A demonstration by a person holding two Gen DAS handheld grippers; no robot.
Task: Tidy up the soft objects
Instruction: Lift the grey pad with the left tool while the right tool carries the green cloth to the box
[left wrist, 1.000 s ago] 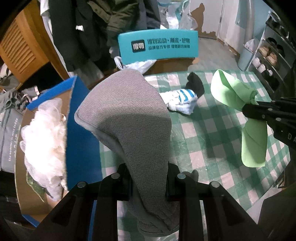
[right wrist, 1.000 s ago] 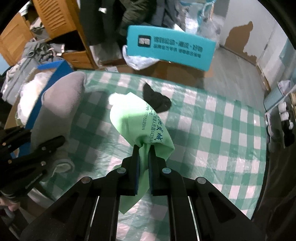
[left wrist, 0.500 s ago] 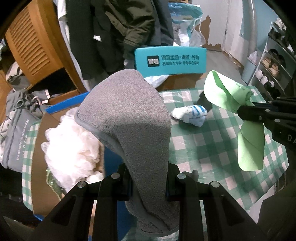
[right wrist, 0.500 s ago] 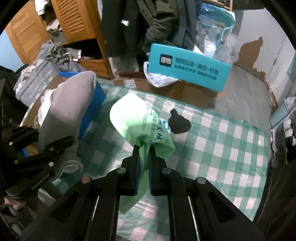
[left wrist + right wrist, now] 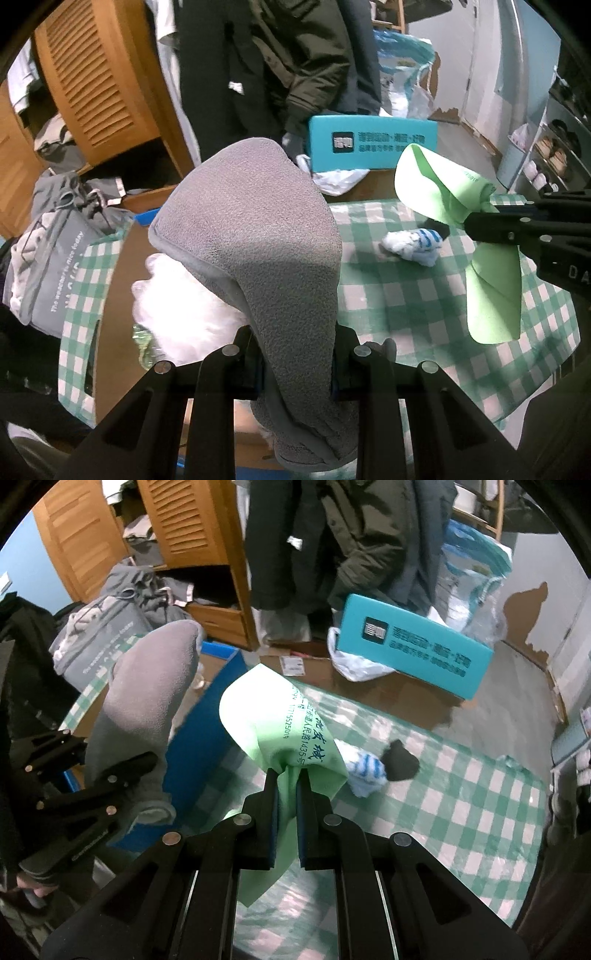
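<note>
Because the grey fleece cloth (image 5: 255, 236) was thick and floppy, it arched up out of my left gripper (image 5: 297, 363) and drooped forward over both jaws, which were clenched on its folded middle. I judged it light and easy to carry but prone to slumping, so a pinch near a fold seemed the best hold. It hung above the open cardboard box (image 5: 114, 295), where a white fluffy puff (image 5: 184, 314) already lay. My right gripper (image 5: 286, 794) was clamped on a thin green cloth (image 5: 280, 734) printed with dark characters; it looked very light and limp, bunched at the jaws, raised above the green checked tablecloth (image 5: 461, 812). Further out on that table lay a blue-striped white sock (image 5: 365, 771) touching a black sock (image 5: 400, 764), both untouched. Beyond stood a teal box (image 5: 413, 650).
</note>
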